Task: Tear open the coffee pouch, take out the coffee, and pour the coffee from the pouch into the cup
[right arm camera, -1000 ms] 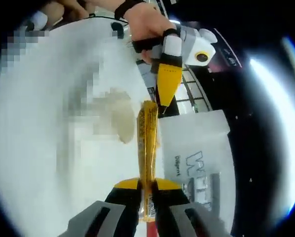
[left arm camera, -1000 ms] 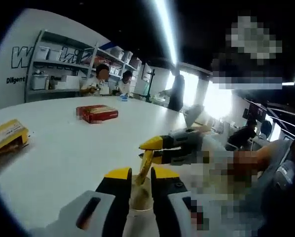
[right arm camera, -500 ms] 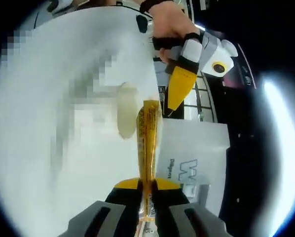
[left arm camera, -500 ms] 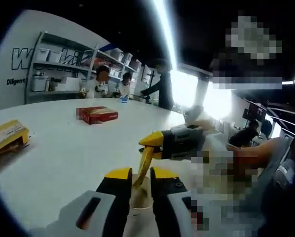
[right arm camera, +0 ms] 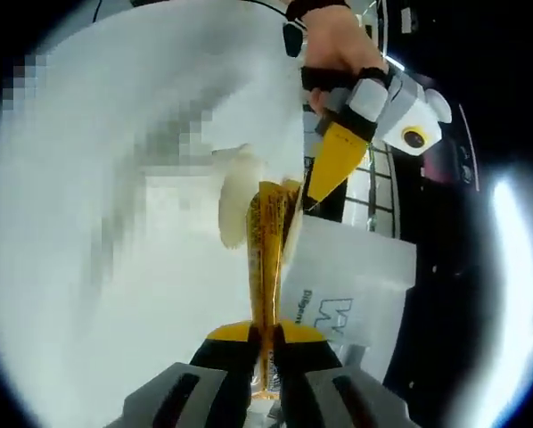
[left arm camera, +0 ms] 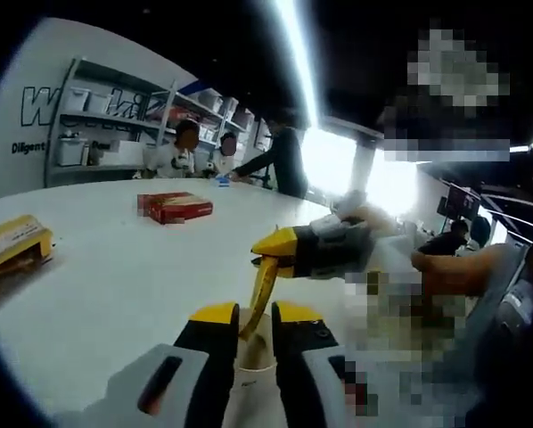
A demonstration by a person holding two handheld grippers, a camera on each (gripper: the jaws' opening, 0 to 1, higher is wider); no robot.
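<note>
1. The coffee pouch (right arm camera: 266, 259) was clamped at its near end between the fingers of the right gripper (right arm camera: 265, 343), its long axis running straight out along them.
2. The pouch's far, open end (left arm camera: 260, 299) was tilted down into the mouth of the cup (left arm camera: 253, 357), which stood on the counter (left arm camera: 106, 267) well in from its far edge.
3. The cup was held between the fingers of the left gripper (left arm camera: 246, 325), closed against its sides.
4. The pour was judged to depend on the pouch mouth being kept over the cup's rim; whether powder was falling could not be told.
</note>
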